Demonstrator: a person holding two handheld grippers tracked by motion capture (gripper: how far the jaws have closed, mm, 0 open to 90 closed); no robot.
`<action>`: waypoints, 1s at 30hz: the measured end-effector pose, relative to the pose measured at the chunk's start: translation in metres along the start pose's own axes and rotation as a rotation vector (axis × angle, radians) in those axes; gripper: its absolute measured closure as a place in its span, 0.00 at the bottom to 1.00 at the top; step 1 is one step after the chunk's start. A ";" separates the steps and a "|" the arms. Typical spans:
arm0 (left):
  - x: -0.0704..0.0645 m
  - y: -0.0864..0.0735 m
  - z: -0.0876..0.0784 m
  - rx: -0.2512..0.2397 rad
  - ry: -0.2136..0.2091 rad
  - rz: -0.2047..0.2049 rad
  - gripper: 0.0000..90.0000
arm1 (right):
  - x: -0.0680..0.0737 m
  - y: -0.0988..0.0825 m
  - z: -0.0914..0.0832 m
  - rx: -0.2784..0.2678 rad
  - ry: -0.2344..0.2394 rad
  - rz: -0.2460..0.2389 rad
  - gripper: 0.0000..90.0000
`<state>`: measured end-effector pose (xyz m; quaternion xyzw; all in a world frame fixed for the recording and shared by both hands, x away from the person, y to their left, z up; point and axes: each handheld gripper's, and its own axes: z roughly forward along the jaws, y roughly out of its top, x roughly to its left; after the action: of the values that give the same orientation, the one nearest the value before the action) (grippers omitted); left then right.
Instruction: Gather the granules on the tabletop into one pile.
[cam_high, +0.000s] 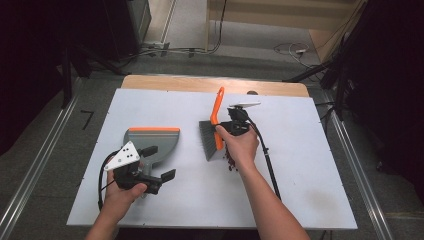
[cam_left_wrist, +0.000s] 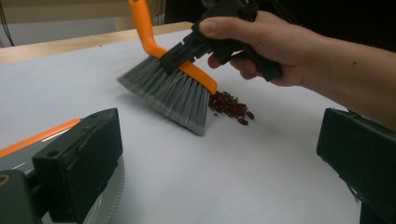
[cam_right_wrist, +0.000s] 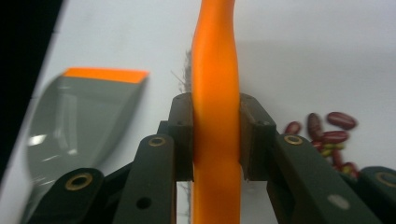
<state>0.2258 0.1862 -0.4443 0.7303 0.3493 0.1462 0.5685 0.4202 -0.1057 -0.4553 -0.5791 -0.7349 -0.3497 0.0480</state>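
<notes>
High view: right gripper (cam_high: 226, 131) clamped on the brush (cam_high: 212, 131) mid-worktop, beans (cam_high: 230, 163) just near of it; dustpan (cam_high: 152, 142) to the left, by the left gripper (cam_high: 159, 181), jaws apart.

Left gripper view: bristles meet the beans (cam_left_wrist: 229, 106); sweep step, next push left toward dustpan.

Right gripper view: brush handle (cam_right_wrist: 215, 112) hides the bristles; dustpan (cam_right_wrist: 79, 126) blurred.

Your brush (cam_high: 212, 131) has an orange handle and grey bristles; your dustpan (cam_high: 152, 141) is grey with an orange lip. The beans (cam_left_wrist: 229, 107) are dark red on the white counter (cam_high: 300, 150). Black fingers (cam_right_wrist: 254, 140) grip the orange.
</notes>
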 end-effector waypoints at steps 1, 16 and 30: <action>0.000 0.000 -0.001 0.001 0.002 0.001 0.01 | -0.003 0.001 0.002 0.004 -0.018 0.014 0.76; -0.002 0.000 0.002 0.003 0.000 0.003 0.01 | -0.045 -0.002 -0.024 -0.033 0.035 0.087 0.76; 0.000 0.000 0.001 0.006 0.005 0.004 0.01 | -0.004 -0.022 -0.095 0.087 0.027 -0.569 0.76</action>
<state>0.2260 0.1851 -0.4449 0.7325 0.3496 0.1482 0.5651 0.3701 -0.1654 -0.3963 -0.3423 -0.8815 -0.3248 -0.0175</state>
